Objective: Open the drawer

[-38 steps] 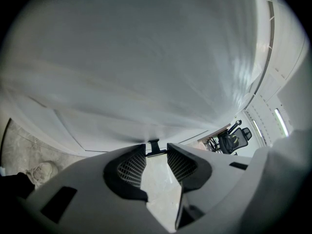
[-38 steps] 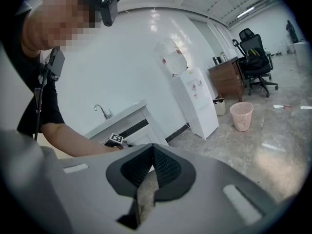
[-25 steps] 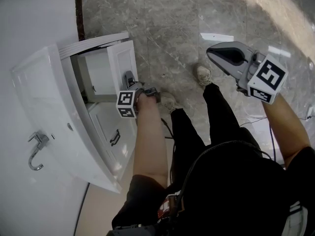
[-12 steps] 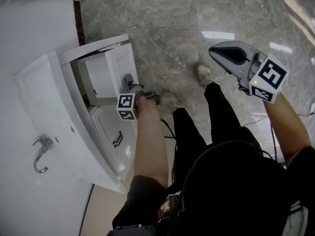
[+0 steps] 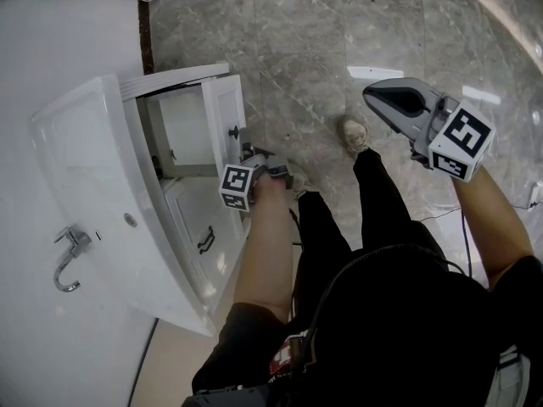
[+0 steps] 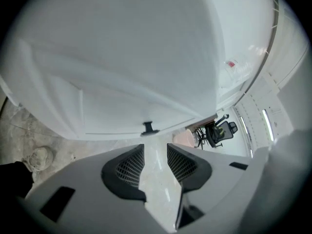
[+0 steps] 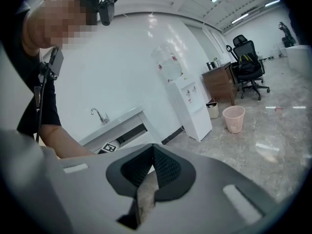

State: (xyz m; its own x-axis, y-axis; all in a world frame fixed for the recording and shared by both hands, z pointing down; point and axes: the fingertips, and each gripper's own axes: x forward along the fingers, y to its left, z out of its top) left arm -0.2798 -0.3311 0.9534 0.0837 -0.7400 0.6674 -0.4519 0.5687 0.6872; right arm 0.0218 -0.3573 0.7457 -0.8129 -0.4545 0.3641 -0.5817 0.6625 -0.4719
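Observation:
The white top drawer [image 5: 182, 125] of the vanity stands pulled out, its panelled front [image 5: 222, 113] facing the floor side. A small dark handle [image 5: 233, 131] sits on that front. My left gripper [image 5: 247, 151] hangs just off the handle, apart from it. In the left gripper view the handle [image 6: 148, 127] lies a short way beyond the left gripper [image 6: 155, 147], whose jaws are open with nothing between them. My right gripper [image 5: 377, 91] is held up at the right over the floor, away from the cabinet. Its jaws [image 7: 152, 150] are shut on nothing.
Below the open drawer is a closed lower drawer with a dark handle [image 5: 202, 240]. The white sink top [image 5: 93, 185] carries a chrome faucet [image 5: 66, 257]. My shoes [image 5: 352, 132] stand on grey marble floor. A water dispenser [image 7: 187, 106] and pink bin [image 7: 233, 118] stand farther off.
The left gripper has come off the drawer handle and drawn back toward me, so the handle now shows. The drawer stays pulled out. The right gripper has hardly moved.

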